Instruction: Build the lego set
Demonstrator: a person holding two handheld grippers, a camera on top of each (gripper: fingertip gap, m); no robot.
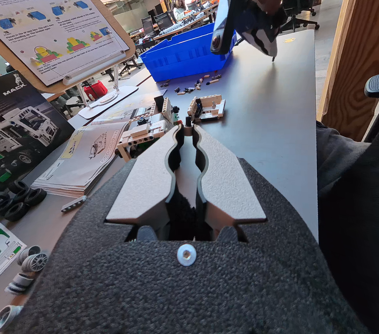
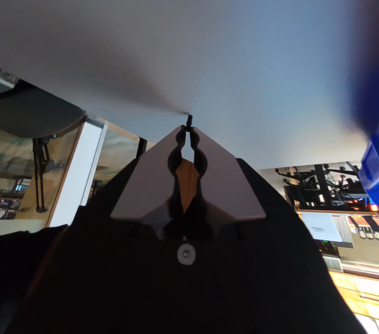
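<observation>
In the left wrist view my left gripper (image 1: 187,129) is shut on a small tan connector with a black pin (image 1: 187,122) standing up from it, low over the table. Just beyond its tips lie a white truck chassis assembly (image 1: 147,129) on the left and a smaller white cab-like assembly (image 1: 207,108) on the right. My right gripper (image 2: 188,128) is shut on a small black pin (image 2: 189,119) and points down at bare table. It also shows in the left wrist view (image 1: 273,57), held by a hand, high at the right next to the blue bin.
A blue bin (image 1: 184,53) stands at the back of the grey table (image 1: 266,119), with loose small pieces (image 1: 194,84) in front of it. An open instruction booklet (image 1: 86,156), the set's box (image 1: 24,129), black tyres (image 1: 20,199), grey wheel hubs (image 1: 30,260) and a grey beam (image 1: 73,203) lie left. A sheet stand (image 1: 57,16) rises behind. About 40 cm separates my left fingertips from my right.
</observation>
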